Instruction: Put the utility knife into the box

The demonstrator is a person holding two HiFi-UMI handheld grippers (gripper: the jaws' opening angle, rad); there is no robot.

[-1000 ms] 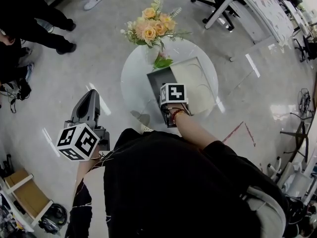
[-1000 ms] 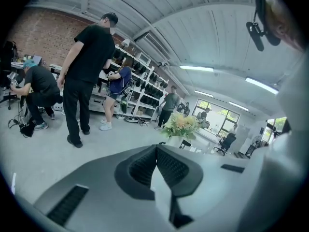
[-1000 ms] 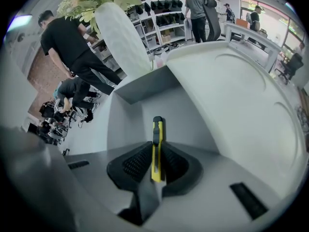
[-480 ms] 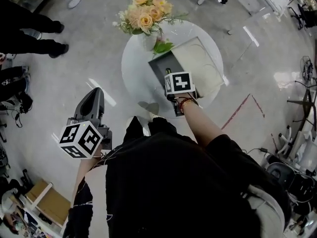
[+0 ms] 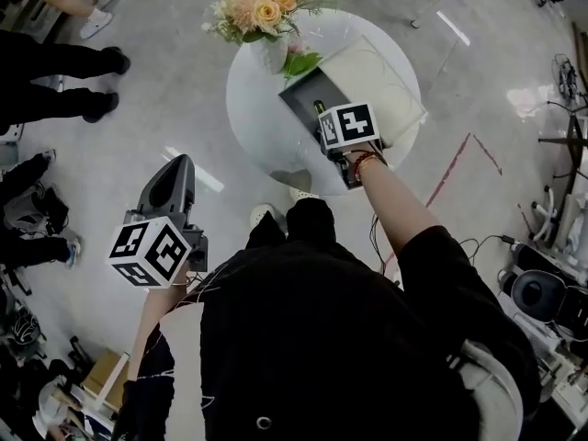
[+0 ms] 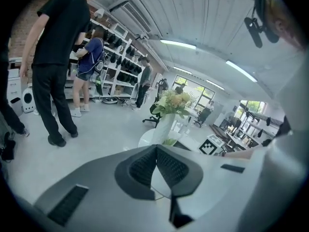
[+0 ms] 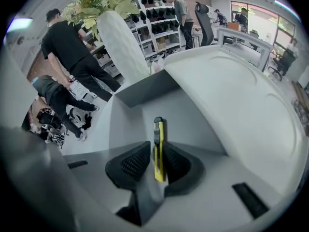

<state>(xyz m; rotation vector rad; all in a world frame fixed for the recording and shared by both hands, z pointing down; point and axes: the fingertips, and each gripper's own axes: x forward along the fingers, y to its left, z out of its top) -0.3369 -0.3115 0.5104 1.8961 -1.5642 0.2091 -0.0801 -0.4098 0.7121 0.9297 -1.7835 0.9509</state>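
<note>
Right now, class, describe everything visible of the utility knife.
The utility knife is slim, yellow and plastic-looking, with a black slider strip and black tip; no blade shows. It lies lengthwise between the jaws of the right hand-held gripper, which have just been opening, a gap beside it. It is inside the open grey box; whether it touches the floor is unclear.

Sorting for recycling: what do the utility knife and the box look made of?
Utility knife: smooth yellow body with black slider, likely moulded plastic. Box: matte grey inside, thin flat walls with crisp folds, probably rigid cardboard, though not certain.
</note>
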